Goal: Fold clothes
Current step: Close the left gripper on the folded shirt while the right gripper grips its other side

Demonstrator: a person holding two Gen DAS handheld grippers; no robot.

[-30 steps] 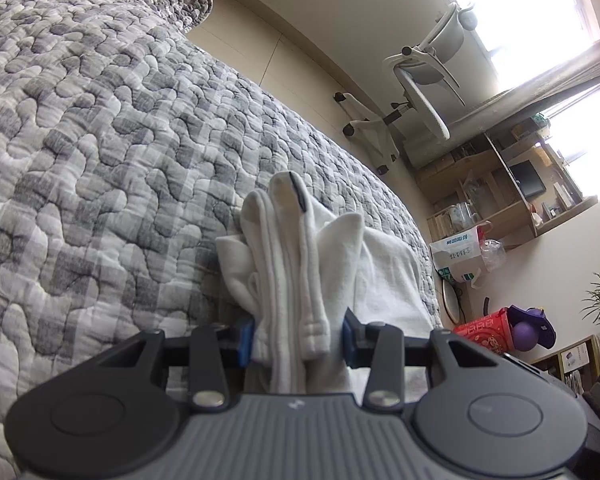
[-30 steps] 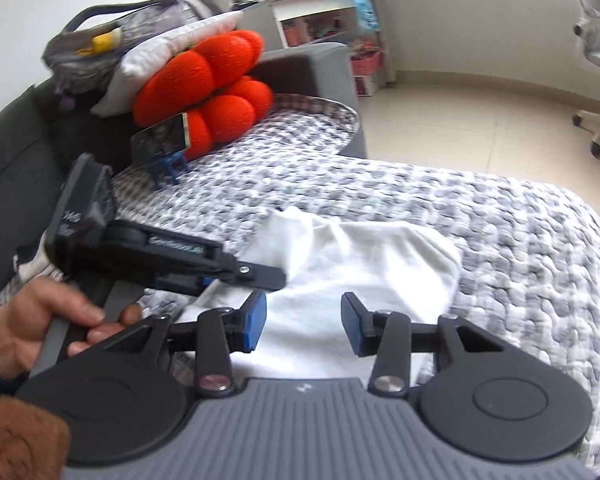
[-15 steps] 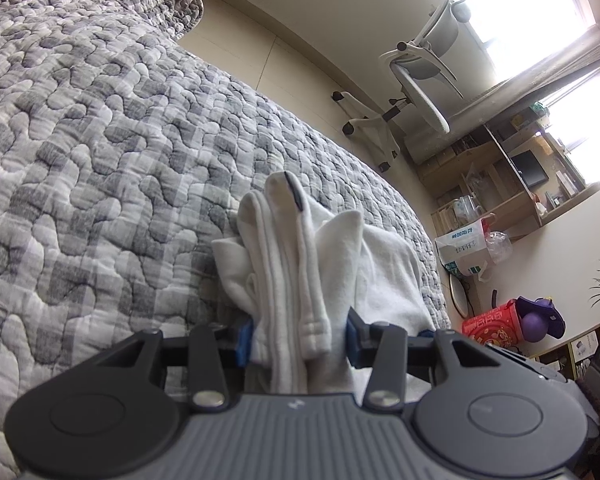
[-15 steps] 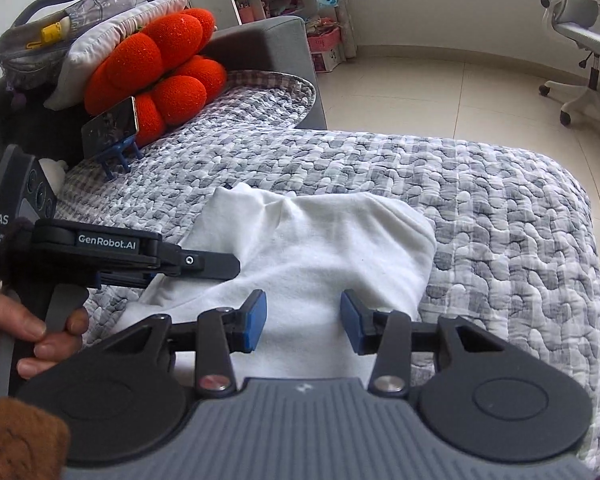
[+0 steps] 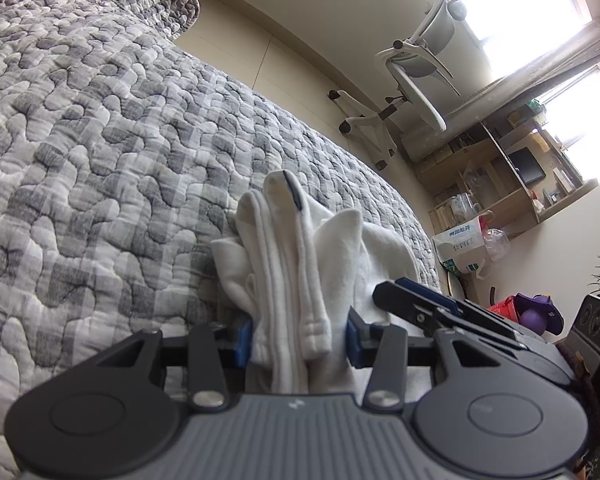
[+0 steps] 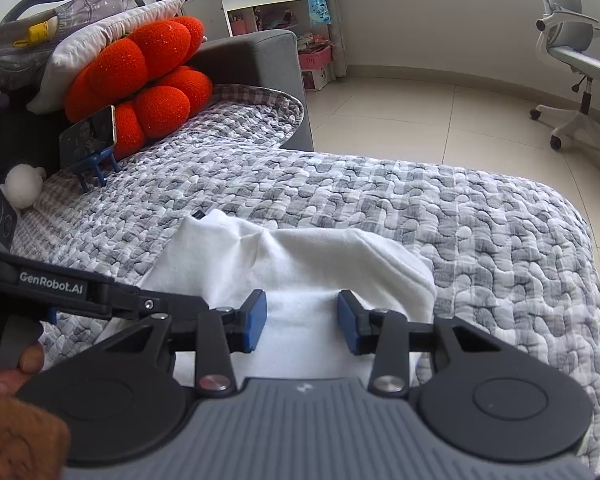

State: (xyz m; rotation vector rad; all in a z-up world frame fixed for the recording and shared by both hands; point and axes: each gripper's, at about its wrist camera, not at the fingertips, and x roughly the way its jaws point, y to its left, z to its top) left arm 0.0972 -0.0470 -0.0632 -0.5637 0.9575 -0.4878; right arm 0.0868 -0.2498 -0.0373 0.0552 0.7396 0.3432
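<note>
Two grippers work on one white garment (image 6: 300,256), which lies on the grey quilt (image 6: 480,232) in the lower middle of the right wrist view. The left gripper (image 5: 298,338) has its blue pads pressed against a bunched, ribbed edge of the cloth, low in the centre of its frame, so its jaws are clamped on it. The right gripper (image 6: 302,320) hovers just above the flat white fabric with its jaws apart (nothing between the pads). An orange cushion (image 6: 140,76) sits at the upper left, and an office chair (image 6: 576,68) at the upper right.
</note>
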